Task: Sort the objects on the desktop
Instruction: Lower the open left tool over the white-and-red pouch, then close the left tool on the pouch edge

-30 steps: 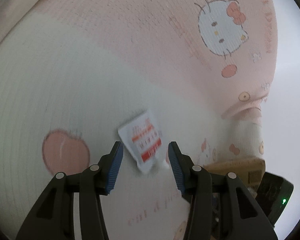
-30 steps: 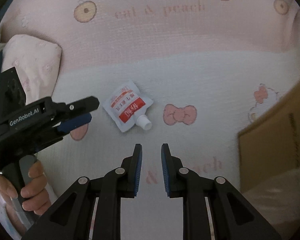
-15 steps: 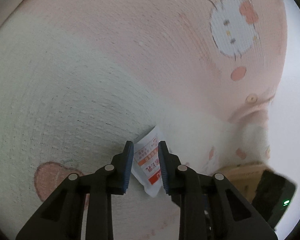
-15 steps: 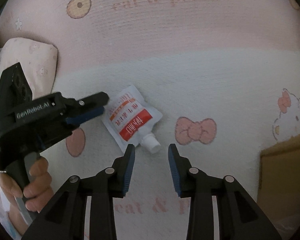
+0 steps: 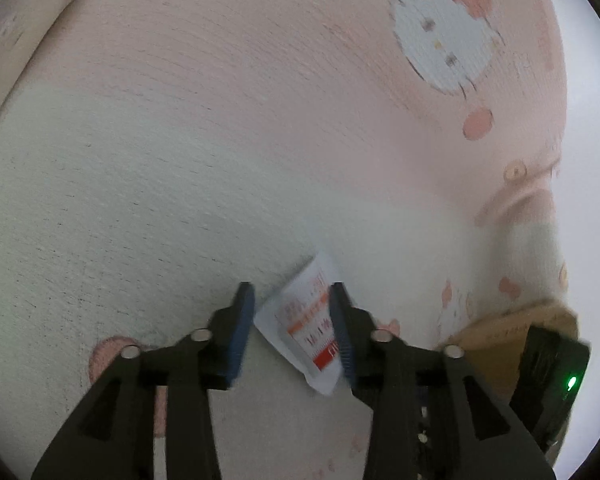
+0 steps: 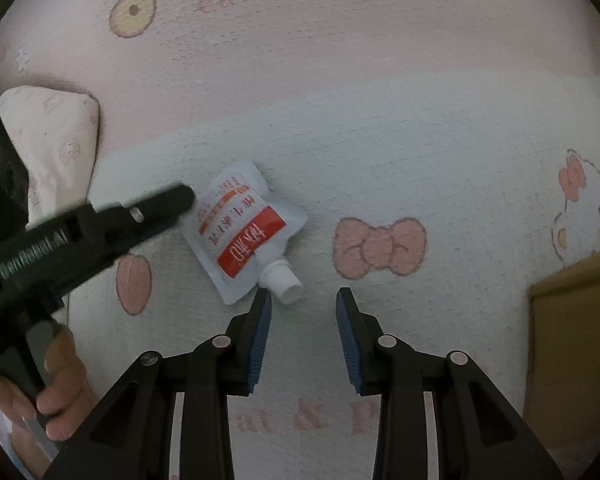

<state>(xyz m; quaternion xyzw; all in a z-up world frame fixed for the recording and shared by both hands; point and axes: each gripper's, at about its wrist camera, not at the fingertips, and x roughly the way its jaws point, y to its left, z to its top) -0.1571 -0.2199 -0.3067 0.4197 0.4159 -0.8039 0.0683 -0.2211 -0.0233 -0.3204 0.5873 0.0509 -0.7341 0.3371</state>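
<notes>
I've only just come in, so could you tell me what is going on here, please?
A person holds a gripper in each hand over a patterned blanket, sorting objects. The left gripper straddles a small white-and-red spout pouch lying flat on the blanket; its jaws are opening and the pouch is not lifted. The right gripper hovers open just below the pouch's cap. A cardboard box waits at right.

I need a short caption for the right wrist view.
Right gripper open above a white spouted pouch on a cartoon-print blanket; left gripper opening beside it.

Both grippers are black plastic with blue ribbed pads (image 6: 260,340) and silver pins; the left gripper (image 6: 172,204) carries white "GenRobot.AI" lettering.
</notes>
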